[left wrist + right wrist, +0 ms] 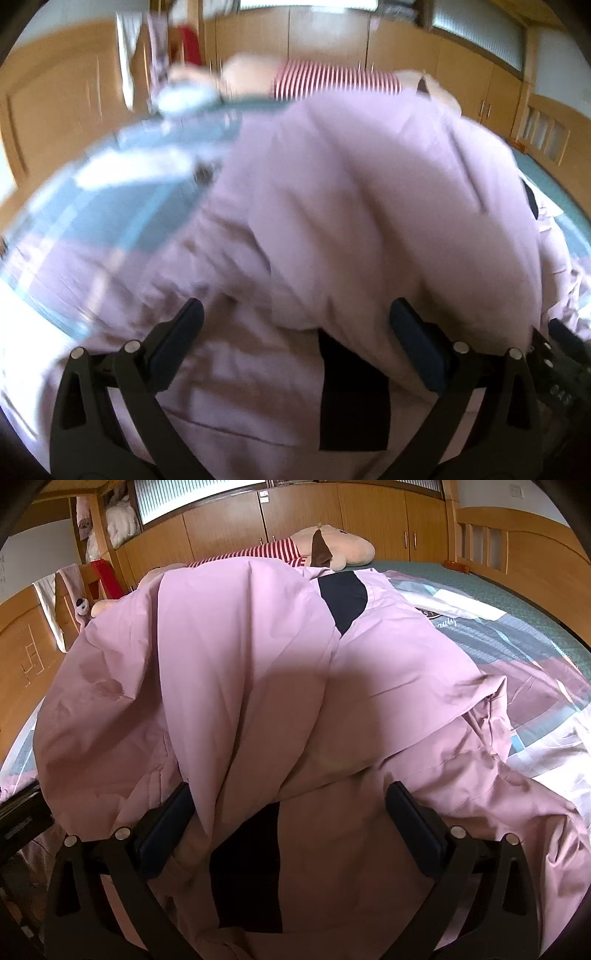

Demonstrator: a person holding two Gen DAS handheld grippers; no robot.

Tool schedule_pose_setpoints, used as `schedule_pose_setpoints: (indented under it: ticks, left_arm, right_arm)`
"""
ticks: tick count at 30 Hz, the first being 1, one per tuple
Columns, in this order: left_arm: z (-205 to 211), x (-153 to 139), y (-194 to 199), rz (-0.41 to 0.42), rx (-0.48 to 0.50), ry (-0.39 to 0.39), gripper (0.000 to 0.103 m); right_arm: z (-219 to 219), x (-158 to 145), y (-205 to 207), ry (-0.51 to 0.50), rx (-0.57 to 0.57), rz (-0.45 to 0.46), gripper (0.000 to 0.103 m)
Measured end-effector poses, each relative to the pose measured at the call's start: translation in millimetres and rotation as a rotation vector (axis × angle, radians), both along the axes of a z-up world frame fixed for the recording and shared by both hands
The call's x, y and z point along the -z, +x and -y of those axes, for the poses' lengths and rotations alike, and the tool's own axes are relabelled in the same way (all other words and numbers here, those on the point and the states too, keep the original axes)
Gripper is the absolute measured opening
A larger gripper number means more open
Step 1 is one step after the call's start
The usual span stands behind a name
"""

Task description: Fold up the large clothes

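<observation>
A large pink jacket (369, 206) with black patches lies bunched on the bed and fills both views; it also shows in the right wrist view (236, 672). My left gripper (295, 325) stands open, its dark fingers spread wide over the jacket's fabric, with a black patch (354, 391) between them. The left view is blurred. My right gripper (291, 801) is open too, with folds of the jacket and a black patch (247, 864) lying between its fingers. Neither gripper clamps the cloth.
The bed has a patchwork cover (517, 635) of blue, white and mauve. A plush toy in a red striped shirt (332, 550) lies at the far side. Wooden cupboards (303, 513) line the wall behind, and a wooden headboard (524, 542) stands at right.
</observation>
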State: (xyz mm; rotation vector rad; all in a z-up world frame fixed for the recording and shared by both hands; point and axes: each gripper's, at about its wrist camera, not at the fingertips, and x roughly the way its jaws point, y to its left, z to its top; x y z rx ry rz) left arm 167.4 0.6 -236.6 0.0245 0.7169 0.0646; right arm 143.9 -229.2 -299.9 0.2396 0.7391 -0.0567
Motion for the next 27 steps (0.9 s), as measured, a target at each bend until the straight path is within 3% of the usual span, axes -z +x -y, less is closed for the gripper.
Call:
schedule_pose_setpoints:
  ticks: [2, 4, 5, 6, 8, 14, 18, 22, 25, 27]
  left_arm:
    - [6.0, -3.8, -3.2, 0.011, 0.027, 0.009, 0.101]
    - [6.8, 6.7, 2.8, -0.077, 0.044, -0.037, 0.101]
    - [4.8, 21.2, 10.9, -0.162, 0.038, -0.068, 0.101]
    - [1.7, 27.9, 14.3, -0.185, 0.032, -0.088, 0.101]
    - [-5.1, 29.9, 18.4, -0.189, 0.043, -0.137, 0.101]
    - [-4.7, 14.7, 15.3, -0.204, 0.030, -0.115, 0.101]
    - [-19.7, -7.8, -22.2, -0.201, 0.030, -0.141, 0.101]
    - [-40.0, -0.4, -49.1, -0.243, 0.021, -0.181, 0.101]
    - [-27.3, 13.3, -45.8, -0.310, 0.057, -0.054, 0.101]
    - [-16.9, 17.8, -45.7, -0.313, 0.058, 0.027, 0.101]
  right_arm:
    - [0.3, 0.9, -0.1, 0.002, 0.001, 0.001, 0.102]
    - [0.4, 0.7, -0.8, 0.003, 0.002, 0.001, 0.102]
    - [0.2, 0.8, -0.9, 0.003, 0.002, 0.001, 0.102]
    - [-0.2, 0.8, -0.9, 0.003, 0.002, 0.001, 0.102]
    - [-0.5, 0.8, -1.3, 0.004, 0.003, 0.003, 0.102]
    - [3.9, 5.5, -0.2, 0.032, -0.007, 0.019, 0.102]
    - [4.1, 6.3, 0.0, 0.038, -0.007, 0.019, 0.102]
    - [3.9, 5.6, 0.7, 0.040, -0.007, 0.019, 0.102]
    - [4.7, 5.9, 0.7, 0.038, -0.008, 0.018, 0.102]
    - [4.9, 6.0, 0.8, 0.039, -0.005, 0.022, 0.102]
